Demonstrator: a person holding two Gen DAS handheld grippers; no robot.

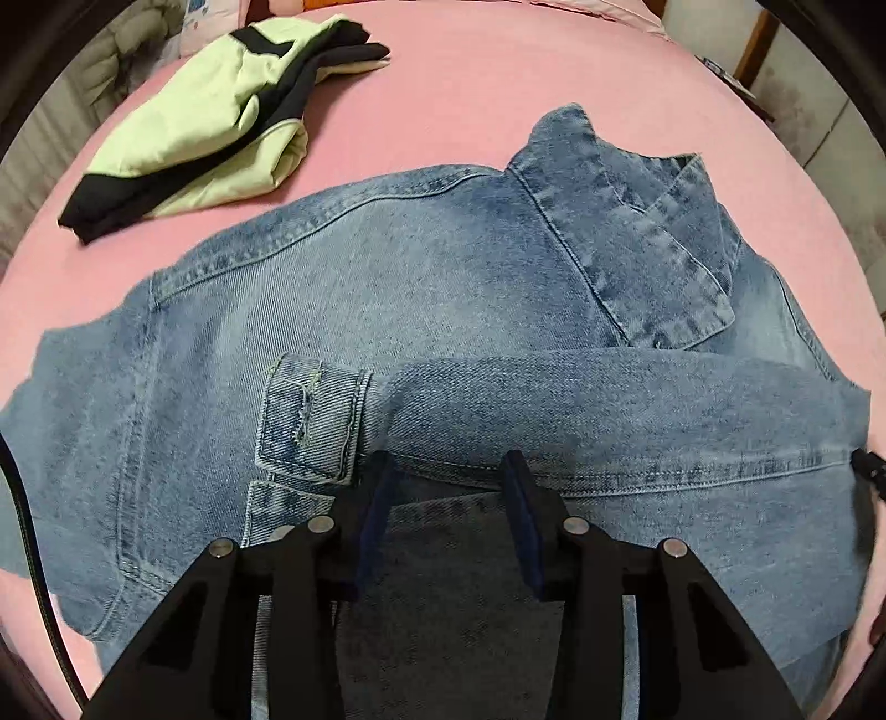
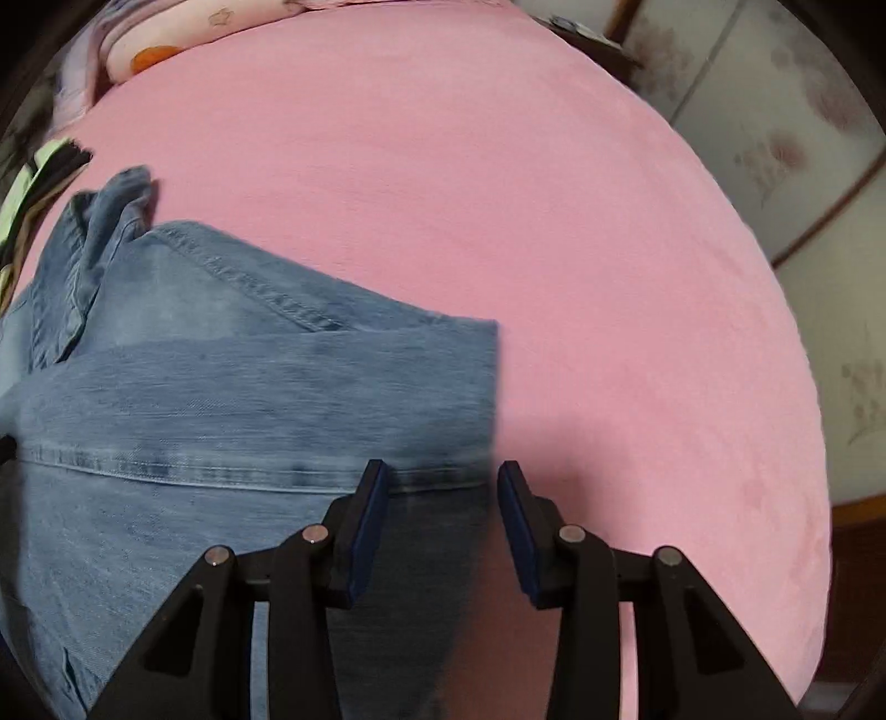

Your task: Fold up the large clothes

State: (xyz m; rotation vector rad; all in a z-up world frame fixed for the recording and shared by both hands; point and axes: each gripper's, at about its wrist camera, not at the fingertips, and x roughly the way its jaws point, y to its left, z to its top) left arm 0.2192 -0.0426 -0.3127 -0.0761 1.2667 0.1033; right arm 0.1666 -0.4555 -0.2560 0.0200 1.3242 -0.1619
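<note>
Your denim jacket (image 1: 443,288) lies flat on the pink bedsheet (image 1: 470,99), back panel up, collar (image 1: 626,232) at the far side, and one sleeve (image 1: 609,410) folded across the body so its cuff (image 1: 313,421) rests on the back panel. Your left gripper (image 1: 448,471) points down over the lower part of the jacket, jaws partly apart; denim shows in the gap between them, but the pads are not seen pressing on it and nothing is lifted. Your right gripper (image 2: 440,479) stands over the jacket's right edge (image 2: 487,399), jaws likewise partly apart, one finger above denim and the other above bare sheet, clamped on nothing. A folded pale-green and black garment (image 1: 216,122) sits well apart on the far left of the bed. A patterned pillow (image 2: 166,39) lies at the head end
</note>
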